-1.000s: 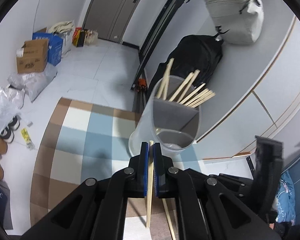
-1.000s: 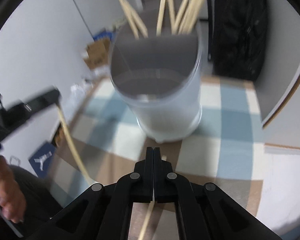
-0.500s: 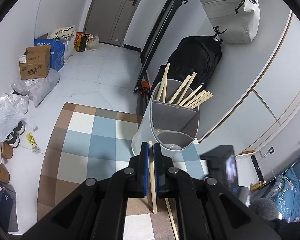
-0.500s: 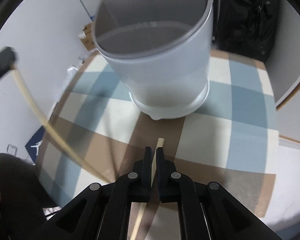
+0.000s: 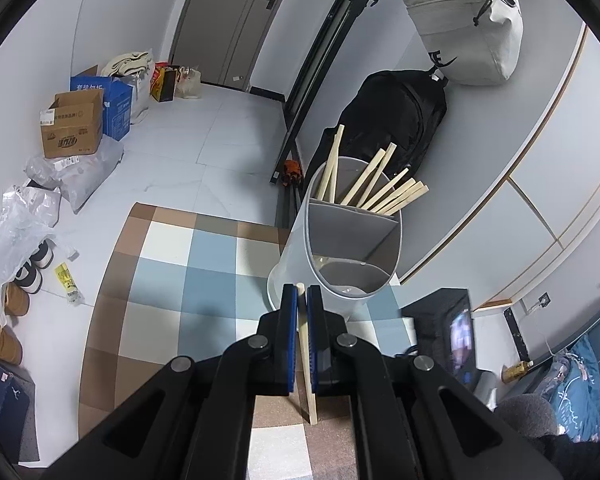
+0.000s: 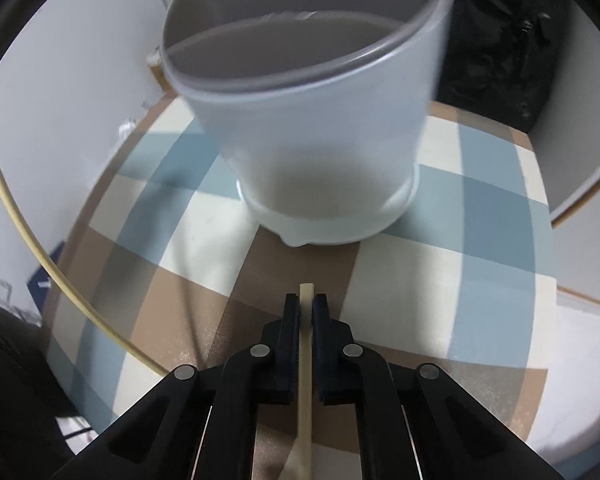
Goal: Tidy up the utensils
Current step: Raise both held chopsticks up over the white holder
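Both grippers have pulled back and risen over the last second: the divided holder sits smaller and farther off in the left view, while in the right view it has swelled to fill the upper frame.

Nearest, the left gripper (image 5: 302, 300) is clamped on a pale wooden chopstick (image 5: 307, 364), whose tip just shows above the blue pads and whose long end hangs down toward 6 o'clock. The right gripper (image 6: 307, 308) likewise pinches a second pale chopstick (image 6: 305, 380), tip pointing to 12 o'clock.

Beyond, at 12 o'clock, the translucent white plastic utensil holder (image 5: 300, 248) stands on the blue, brown and cream checked mat (image 5: 172, 280), with a bundle of wooden chopsticks (image 5: 380, 192) leaning in its far compartment.

Likely risks: each stick is held near its top, so it may swivel in the pads; a swinging lower end could strike the rim, tip the light holder, or land in the wrong compartment. The two grippers approaching together might also collide.
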Available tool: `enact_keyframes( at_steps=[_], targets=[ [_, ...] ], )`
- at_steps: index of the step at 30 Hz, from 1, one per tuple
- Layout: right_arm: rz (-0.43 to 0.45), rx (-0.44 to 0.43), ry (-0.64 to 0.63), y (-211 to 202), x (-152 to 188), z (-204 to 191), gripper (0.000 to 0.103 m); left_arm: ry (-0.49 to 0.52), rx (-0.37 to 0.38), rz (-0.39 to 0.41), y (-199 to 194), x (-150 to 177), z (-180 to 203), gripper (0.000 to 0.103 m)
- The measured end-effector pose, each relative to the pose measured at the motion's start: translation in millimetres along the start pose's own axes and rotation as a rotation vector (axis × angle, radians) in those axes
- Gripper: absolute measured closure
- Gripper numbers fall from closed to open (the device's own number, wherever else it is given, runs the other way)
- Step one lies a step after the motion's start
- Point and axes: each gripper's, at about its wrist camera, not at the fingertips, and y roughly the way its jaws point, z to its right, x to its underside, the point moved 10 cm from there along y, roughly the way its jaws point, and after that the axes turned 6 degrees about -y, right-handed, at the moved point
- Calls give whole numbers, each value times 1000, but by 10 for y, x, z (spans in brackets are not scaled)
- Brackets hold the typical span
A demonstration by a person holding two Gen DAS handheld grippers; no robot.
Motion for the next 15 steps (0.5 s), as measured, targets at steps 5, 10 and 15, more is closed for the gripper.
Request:
enact_keyframes(
  at_steps=[5,10,15],
  targets=[
    [119,-38,34,-420,-111,31,97,31,3,1,-19,-6,103,102],
    [291,-68,58,-1046,-319,140,97,56,24,16,-62,-79,244,102],
    [456,-77,99,-1590,-627,222,97,96,38,35,-109,-207,444,102]
  ],
)
